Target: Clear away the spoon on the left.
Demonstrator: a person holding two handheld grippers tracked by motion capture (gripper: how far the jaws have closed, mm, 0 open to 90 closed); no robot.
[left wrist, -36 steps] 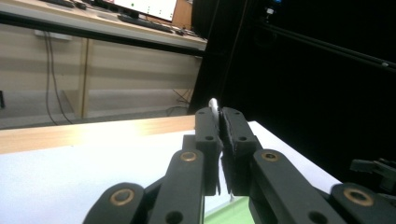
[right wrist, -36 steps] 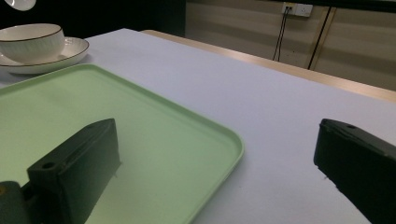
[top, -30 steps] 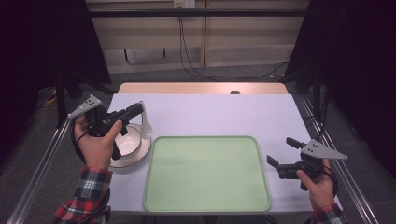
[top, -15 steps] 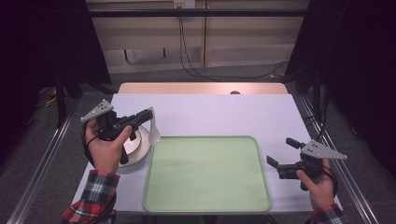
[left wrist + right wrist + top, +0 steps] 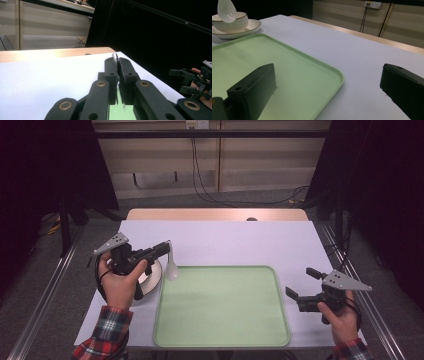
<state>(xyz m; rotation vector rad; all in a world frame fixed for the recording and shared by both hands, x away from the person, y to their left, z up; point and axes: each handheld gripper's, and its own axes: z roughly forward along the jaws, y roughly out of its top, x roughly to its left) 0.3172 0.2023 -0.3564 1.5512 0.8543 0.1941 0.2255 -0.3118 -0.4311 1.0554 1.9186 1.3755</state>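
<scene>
A white ceramic spoon hangs bowl-down from my left gripper, just over the left rim of the green tray. In the left gripper view the jaws are shut on the spoon's thin handle. Behind the left hand sits a white bowl on a saucer, partly hidden. The right gripper view has the bowl, the saucer and the spoon at its top left. My right gripper rests open beside the tray's right edge, nothing between its jaws.
The tray lies on a white sheet covering the table. A strip of wooden tabletop runs along the far edge. Metal rails flank both sides, and cables hang against the back wall.
My left gripper has moved right from over the bowl, carrying the spoon to the tray's left edge. The right gripper has stayed still.
</scene>
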